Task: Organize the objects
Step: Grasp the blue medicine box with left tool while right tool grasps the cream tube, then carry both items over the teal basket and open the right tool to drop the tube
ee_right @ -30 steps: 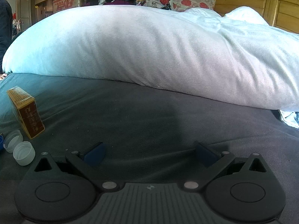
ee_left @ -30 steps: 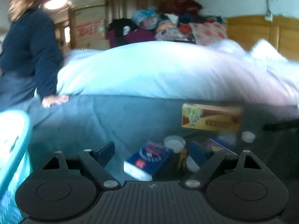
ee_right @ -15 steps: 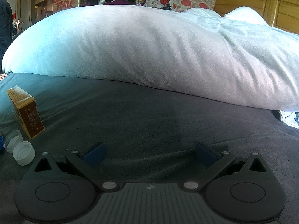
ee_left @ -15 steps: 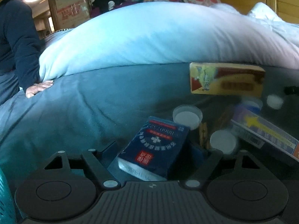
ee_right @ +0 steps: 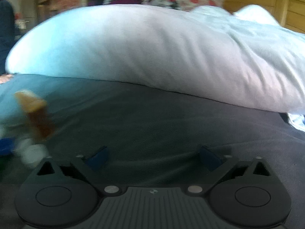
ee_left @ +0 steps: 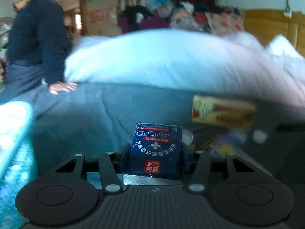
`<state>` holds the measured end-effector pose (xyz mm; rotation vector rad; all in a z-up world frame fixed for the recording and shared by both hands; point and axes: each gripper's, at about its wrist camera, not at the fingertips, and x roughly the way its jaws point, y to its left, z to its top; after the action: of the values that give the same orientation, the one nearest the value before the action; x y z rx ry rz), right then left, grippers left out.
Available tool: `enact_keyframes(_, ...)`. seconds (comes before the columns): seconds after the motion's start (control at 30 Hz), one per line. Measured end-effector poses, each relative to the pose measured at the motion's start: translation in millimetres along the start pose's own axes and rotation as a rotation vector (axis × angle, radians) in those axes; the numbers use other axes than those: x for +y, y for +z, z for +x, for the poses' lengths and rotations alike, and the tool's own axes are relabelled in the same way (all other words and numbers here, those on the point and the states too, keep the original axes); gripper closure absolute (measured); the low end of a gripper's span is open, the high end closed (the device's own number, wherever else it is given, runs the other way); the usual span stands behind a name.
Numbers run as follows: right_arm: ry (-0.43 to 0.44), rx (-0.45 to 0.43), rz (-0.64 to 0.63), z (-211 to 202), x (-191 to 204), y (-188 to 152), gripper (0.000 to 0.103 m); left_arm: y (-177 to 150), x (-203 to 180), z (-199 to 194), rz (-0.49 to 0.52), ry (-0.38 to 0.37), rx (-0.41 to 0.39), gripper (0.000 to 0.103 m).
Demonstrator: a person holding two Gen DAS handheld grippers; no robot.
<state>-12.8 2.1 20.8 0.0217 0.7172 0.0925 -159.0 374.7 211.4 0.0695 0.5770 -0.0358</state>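
Observation:
My left gripper (ee_left: 155, 152) is shut on a dark blue box (ee_left: 156, 150) with white and red print, held up off the grey bedsheet. Behind it to the right lie a yellow and red box (ee_left: 223, 112), white bottle caps (ee_left: 259, 136) and a blurred flat packet (ee_left: 228, 148). In the right wrist view my right gripper (ee_right: 153, 155) is open over bare grey sheet (ee_right: 162, 126), nothing between its fingers. The yellow box (ee_right: 34, 114) and white caps (ee_right: 31, 152) show blurred at its far left.
A big white duvet (ee_left: 181, 61) lies across the bed behind the objects. A turquoise basket (ee_left: 13, 133) stands at the left edge of the left wrist view. A person in a dark top (ee_left: 36, 34) leans a hand (ee_left: 63, 86) on the bed. Wooden headboard (ee_right: 266, 5) at right.
My left gripper has closed on the dark blue box and lifted it off the sheet, swinging the view up. The right gripper has shifted slightly; its view is now blurred.

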Motion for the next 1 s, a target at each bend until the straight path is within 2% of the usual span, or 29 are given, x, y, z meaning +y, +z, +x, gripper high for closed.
enact_keyframes(0.07,0.053,-0.065,-0.008,-34.2,9.8,-0.5,0.014,5.4,0.4,-18.7,-0.016,0.019,-0.028,0.050)
enact_keyframes(0.13,0.116,-0.170,-0.001,-73.2,26.6,-6.3,0.008,10.5,4.1,-35.6,-0.043,0.037,-0.055,0.050)
enact_keyframes(0.17,0.157,-0.205,-0.014,-88.3,39.2,-9.8,0.001,14.7,4.9,-42.8,-0.056,0.044,-0.067,0.050)
enact_keyframes(0.2,0.200,-0.226,-0.036,-98.6,52.5,-12.7,0.001,17.9,5.8,-49.6,-0.061,0.054,-0.084,0.050)
enact_keyframes(0.27,0.296,-0.217,-0.070,-106.7,81.7,-16.7,0.001,22.6,6.2,-58.5,-0.058,0.070,-0.101,0.050)
enact_keyframes(0.33,0.367,-0.170,-0.126,-98.4,114.4,-21.1,0.002,24.5,6.7,-65.5,-0.059,0.082,-0.106,0.050)
enact_keyframes(0.4,0.371,-0.111,-0.194,-83.8,142.8,-26.2,0.016,25.1,7.0,-70.3,-0.056,0.090,-0.104,0.050)
enact_keyframes(0.5,0.350,-0.015,-0.242,-60.6,173.4,-33.9,0.031,23.5,10.2,-79.4,-0.062,0.098,-0.103,0.050)
enact_keyframes(0.6,0.311,0.050,-0.285,-42.9,184.7,-48.3,0.037,25.3,13.1,-82.2,-0.062,0.102,-0.101,0.050)
enact_keyframes(0.67,0.303,0.034,-0.310,-40.0,189.8,-51.6,0.039,26.1,14.4,-83.4,-0.053,0.102,-0.105,0.050)
enact_keyframes(0.73,0.307,0.026,-0.329,-39.0,195.5,-51.0,0.050,27.0,16.1,-84.6,-0.049,0.103,-0.105,0.050)
enact_keyframes(0.77,0.310,0.025,-0.338,-38.4,201.0,-52.1,0.065,27.8,17.2,-84.6,-0.052,0.105,-0.103,0.050)
enact_keyframes(0.8,0.315,0.029,-0.340,-43.7,201.5,-50.5,0.070,29.3,19.3,-85.7,-0.053,0.108,-0.104,0.050)
enact_keyframes(0.9,0.325,0.001,-0.319,-62.0,197.2,-45.5,0.071,34.3,25.9,-92.0,-0.058,0.119,-0.119,0.050)
enact_keyframes(1.0,0.318,-0.067,-0.281,-89.2,192.3,-31.7,0.071,39.3,36.5,-102.2,-0.081,0.128,-0.136,0.050)
